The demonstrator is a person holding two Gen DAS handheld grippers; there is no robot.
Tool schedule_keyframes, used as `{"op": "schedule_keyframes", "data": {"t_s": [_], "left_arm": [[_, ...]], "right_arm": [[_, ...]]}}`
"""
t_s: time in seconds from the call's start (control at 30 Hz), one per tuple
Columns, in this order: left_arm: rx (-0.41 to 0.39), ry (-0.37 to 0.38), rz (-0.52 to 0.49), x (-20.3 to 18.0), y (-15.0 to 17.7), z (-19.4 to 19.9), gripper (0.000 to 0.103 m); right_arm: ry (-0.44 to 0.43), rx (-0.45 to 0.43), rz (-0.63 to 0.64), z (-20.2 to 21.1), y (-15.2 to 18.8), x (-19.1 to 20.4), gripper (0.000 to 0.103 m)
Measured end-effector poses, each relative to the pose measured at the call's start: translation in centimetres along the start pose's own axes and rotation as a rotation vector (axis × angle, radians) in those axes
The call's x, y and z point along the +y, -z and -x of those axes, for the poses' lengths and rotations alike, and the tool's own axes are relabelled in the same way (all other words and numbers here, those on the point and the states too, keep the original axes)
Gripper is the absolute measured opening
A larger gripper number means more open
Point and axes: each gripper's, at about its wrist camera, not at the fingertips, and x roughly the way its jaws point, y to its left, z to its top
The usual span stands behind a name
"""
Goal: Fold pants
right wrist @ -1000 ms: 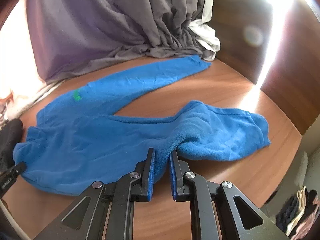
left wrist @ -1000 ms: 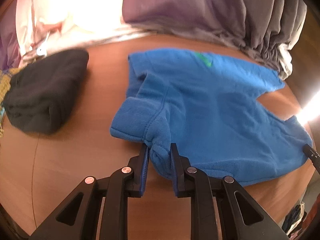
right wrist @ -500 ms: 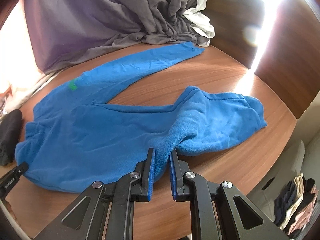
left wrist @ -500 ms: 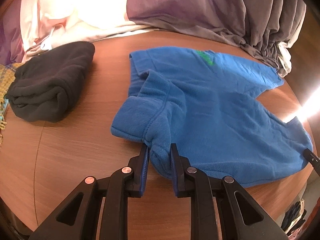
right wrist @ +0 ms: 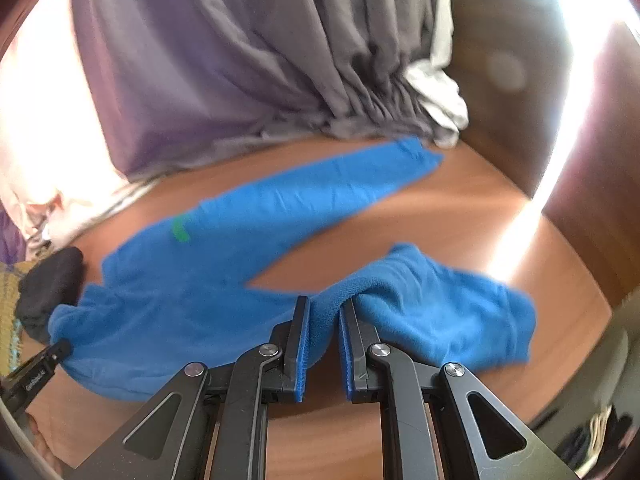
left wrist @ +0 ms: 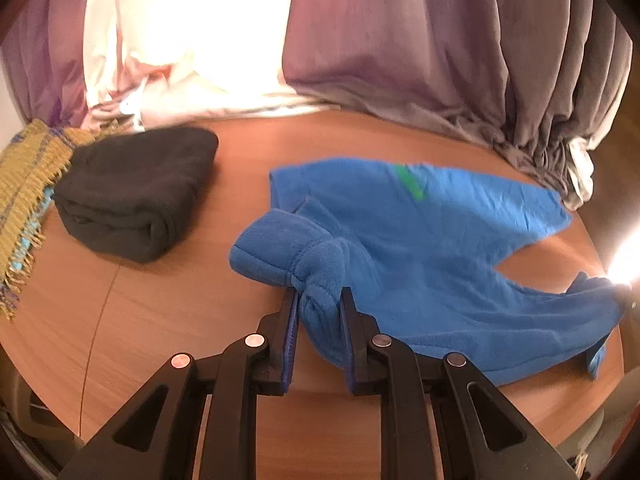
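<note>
At the near edge, left gripper (left wrist: 318,312): fingers pinching the bunched waistband corner of the blue pants (left wrist: 432,248)
Right gripper (right wrist: 324,320): clamped on the near leg's edge
Feel: soft, light, floppy fleece, so it'll sag between grips
Pants: spread on the wooden table (left wrist: 160,320)
Farther back: folded dark garment (left wrist: 136,192), grey curtain (right wrist: 240,60)

Both tongs, left (left wrist: 319,300) and right (right wrist: 324,308), have lifted the near edge of the blue pants (left wrist: 440,248) off the table (left wrist: 160,320)

Small lettering on the left tool (right wrist: 38,372) is too blurred to read.
</note>
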Motion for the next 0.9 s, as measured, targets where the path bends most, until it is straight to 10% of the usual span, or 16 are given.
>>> {"op": "schedule_keyframes", "data": {"t_s": [0.4,0.9], "left_arm": [[-0.053,-0.062,0.041,-2.3,-5.5,-1.6,0.02],[0.035,-0.142,0.081,-4.3,-10.9,-9.6,0.021]], "right_arm": [[-0.103,-0.089,0.122,-3.4,-7.8,0.9,0.014],[-0.149,0.046,0.149,-15.3,-13.2,2.1,0.014]]}}
